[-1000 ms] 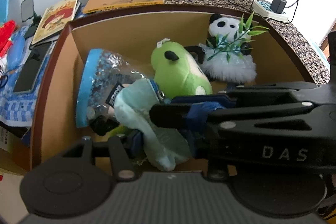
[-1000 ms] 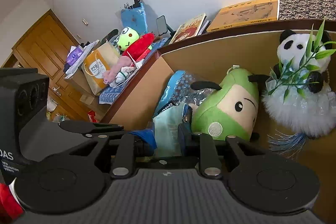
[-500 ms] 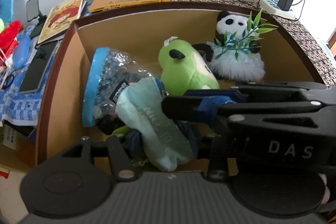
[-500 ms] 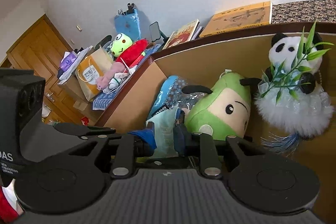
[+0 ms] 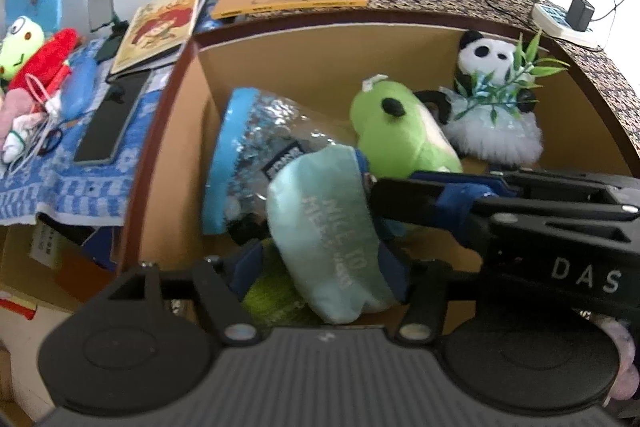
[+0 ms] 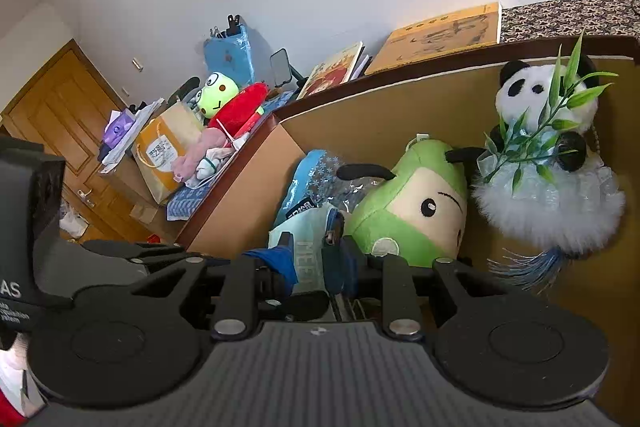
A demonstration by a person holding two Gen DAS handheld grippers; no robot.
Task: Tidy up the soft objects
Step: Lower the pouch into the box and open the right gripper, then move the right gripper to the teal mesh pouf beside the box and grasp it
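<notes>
I see the box (image 5: pixel 256 83) as plain matt cardboard, with a smooth dark brown band along its rim. The pale mint pouch (image 5: pixel 328 227) looks like soft matt cloth with woven lettering, and the bag (image 5: pixel 256 147) beside it is crinkled glossy plastic film with a blue edge. The green plush (image 6: pixel 404 211) is short smooth pile; the panda (image 6: pixel 540 99) is fluffier, sitting in long white fur with shiny wrap, holding glossy plastic leaves (image 6: pixel 560 111). My left tongs (image 5: pixel 320 267) and right tongs (image 6: pixel 316 267) are matt black plastic with blue pads and bright metal screws. The door (image 6: pixel 60 115) is varnished wood.
</notes>
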